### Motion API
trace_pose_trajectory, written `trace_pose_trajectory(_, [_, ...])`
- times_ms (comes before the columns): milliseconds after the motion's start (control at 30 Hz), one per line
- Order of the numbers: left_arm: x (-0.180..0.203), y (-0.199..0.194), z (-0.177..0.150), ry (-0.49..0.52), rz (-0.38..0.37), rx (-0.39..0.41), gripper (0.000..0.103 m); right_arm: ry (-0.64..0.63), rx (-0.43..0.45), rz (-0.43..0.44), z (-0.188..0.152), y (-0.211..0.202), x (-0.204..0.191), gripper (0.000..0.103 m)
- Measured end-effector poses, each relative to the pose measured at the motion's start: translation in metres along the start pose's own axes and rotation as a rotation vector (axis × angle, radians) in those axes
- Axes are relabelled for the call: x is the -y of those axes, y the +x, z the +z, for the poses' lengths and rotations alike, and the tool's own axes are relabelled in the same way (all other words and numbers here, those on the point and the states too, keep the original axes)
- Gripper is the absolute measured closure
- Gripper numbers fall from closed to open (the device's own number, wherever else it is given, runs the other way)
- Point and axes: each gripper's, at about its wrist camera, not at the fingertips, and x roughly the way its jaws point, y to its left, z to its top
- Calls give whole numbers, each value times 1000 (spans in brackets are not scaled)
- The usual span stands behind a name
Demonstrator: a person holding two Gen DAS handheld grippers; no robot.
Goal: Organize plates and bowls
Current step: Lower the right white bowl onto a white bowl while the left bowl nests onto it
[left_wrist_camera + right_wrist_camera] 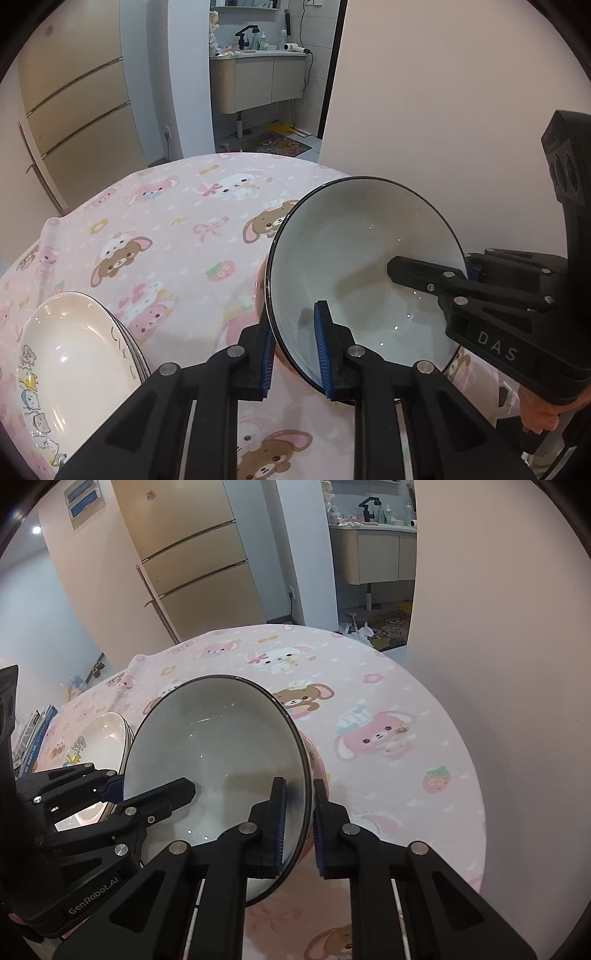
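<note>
A large bowl point(362, 258), white inside with a dark rim and pink outside, is held between both grippers above the pink cartoon tablecloth point(166, 229). My left gripper point(295, 350) is shut on the bowl's left rim, one finger inside and one outside. My right gripper point(299, 827) is shut on the bowl's point(221, 746) right rim in the same way. A stack of cream plates point(74, 350) with cartoon prints lies to the left of the bowl, and also shows in the right wrist view point(99, 734).
The round table's far edge point(258, 155) faces a fridge point(74, 110) and an open bathroom doorway point(266, 92). A plain wall point(443, 110) stands close on the right. Books and clutter point(33, 734) lie beyond the table's left edge.
</note>
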Motion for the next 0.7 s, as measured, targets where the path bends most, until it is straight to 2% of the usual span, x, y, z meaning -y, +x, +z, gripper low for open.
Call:
trace_pose_trajectory(233, [-3,-3,-3,-14,1,-5,85,-22,9,-19,-3,-4,-6,91])
trace_pose_trajectory(467, [-4,-9,-5,-27,1,-2,86,-10,-3,-5,-3,-4,-7,91])
trace_pose_trajectory(567, [-9,-11,-4,-43,-7,4,86,10,-17,28,0,1,-4,91])
trace_pose_trajectory(700, [-14,-8,-1,-52,-8,-6,87,7,-19,12,5,4,-4,93])
